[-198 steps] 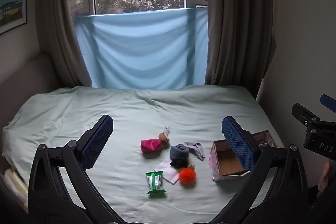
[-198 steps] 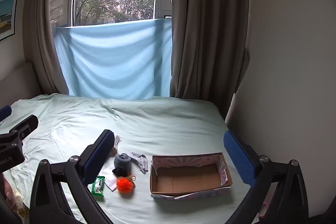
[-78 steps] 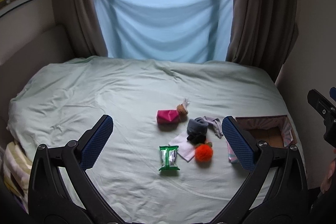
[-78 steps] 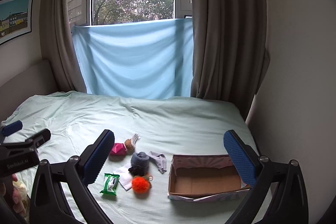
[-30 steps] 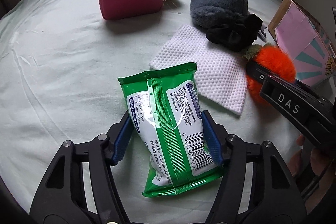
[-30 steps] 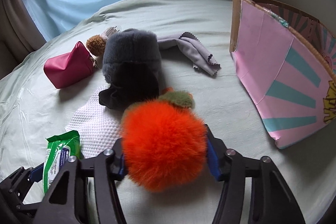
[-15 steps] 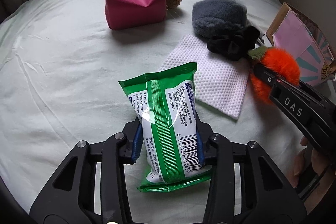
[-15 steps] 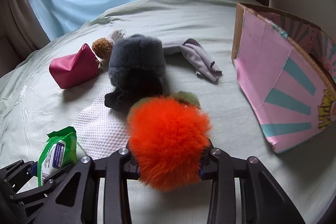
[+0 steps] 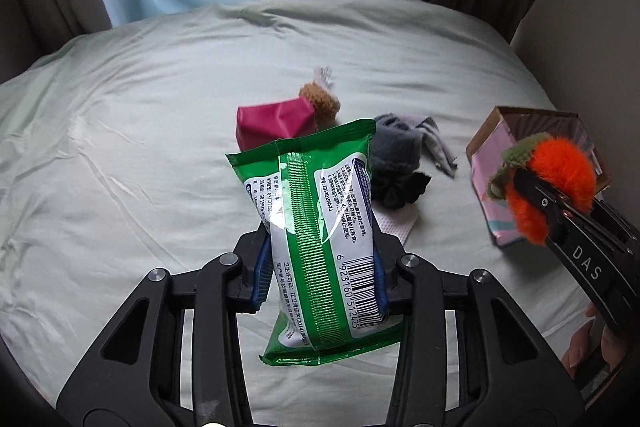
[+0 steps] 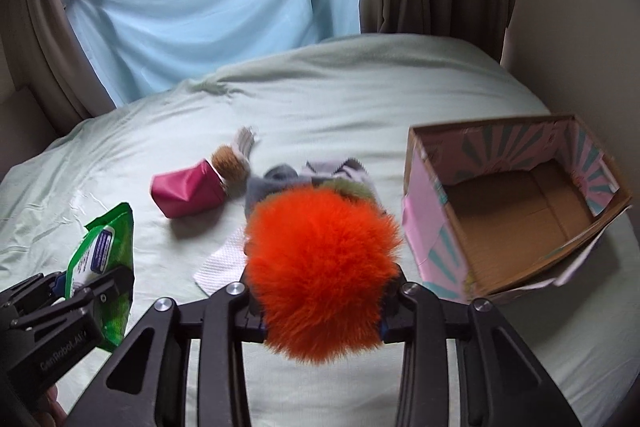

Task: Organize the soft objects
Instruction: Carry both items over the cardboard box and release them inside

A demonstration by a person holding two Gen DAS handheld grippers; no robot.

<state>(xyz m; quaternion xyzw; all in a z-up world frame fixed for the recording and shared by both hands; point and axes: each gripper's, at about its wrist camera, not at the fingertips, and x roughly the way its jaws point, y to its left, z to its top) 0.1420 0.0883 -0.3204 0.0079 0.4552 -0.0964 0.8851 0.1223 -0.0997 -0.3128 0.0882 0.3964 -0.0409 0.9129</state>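
While the left gripper (image 9: pixel 320 277) is clamped around the lower half of the green wipes pack (image 9: pixel 320 223), held up off the bed (image 9: pixel 120 167), that film looks slick and squishy, so mid-body seems safest. Further right, the right gripper (image 10: pixel 322 313) squeezes the orange pompom (image 10: pixel 320 267), light and fluffy, beside the open box (image 10: pixel 516 211).

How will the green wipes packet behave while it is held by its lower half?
The green wipes packet probably flexes: its upper part stands unsupported above the left hand-held gripper. Its glossy film may be slippery. It seems light.
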